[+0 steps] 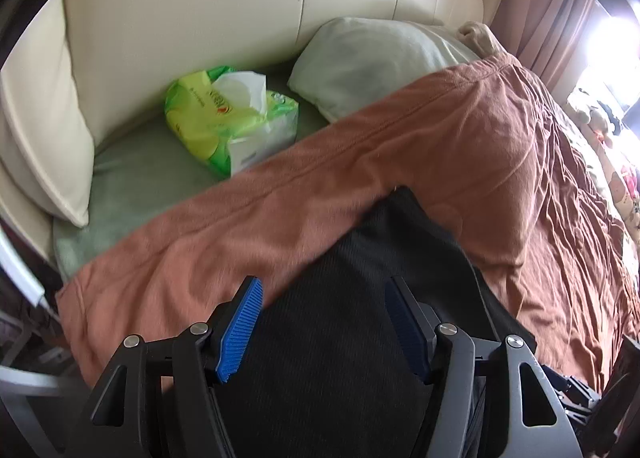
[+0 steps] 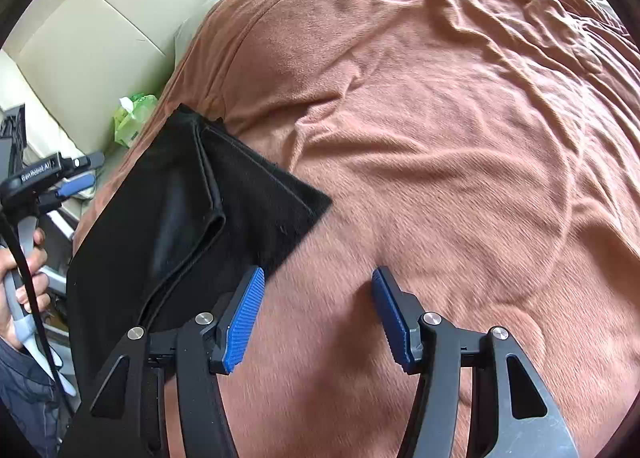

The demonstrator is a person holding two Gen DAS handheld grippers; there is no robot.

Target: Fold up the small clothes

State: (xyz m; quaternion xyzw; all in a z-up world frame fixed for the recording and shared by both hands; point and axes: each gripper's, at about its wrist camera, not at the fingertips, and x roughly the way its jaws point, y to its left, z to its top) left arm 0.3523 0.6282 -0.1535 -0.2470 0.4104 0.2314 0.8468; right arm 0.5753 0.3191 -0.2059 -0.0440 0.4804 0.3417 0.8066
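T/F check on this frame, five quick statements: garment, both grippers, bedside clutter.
1. The black garment lies on a brown blanket. True.
2. The right gripper is shut on the garment. False: it is open, over bare blanket, with the garment beside its left finger.
3. The left gripper is open, with nothing pinched. True.
4. A green tissue pack sits near a pale pillow. True.
5. The garment is white. False: it is black.

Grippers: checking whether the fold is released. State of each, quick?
Left gripper: open, holding nothing; black garment lies below.
Right gripper: open, empty, over brown blanket.
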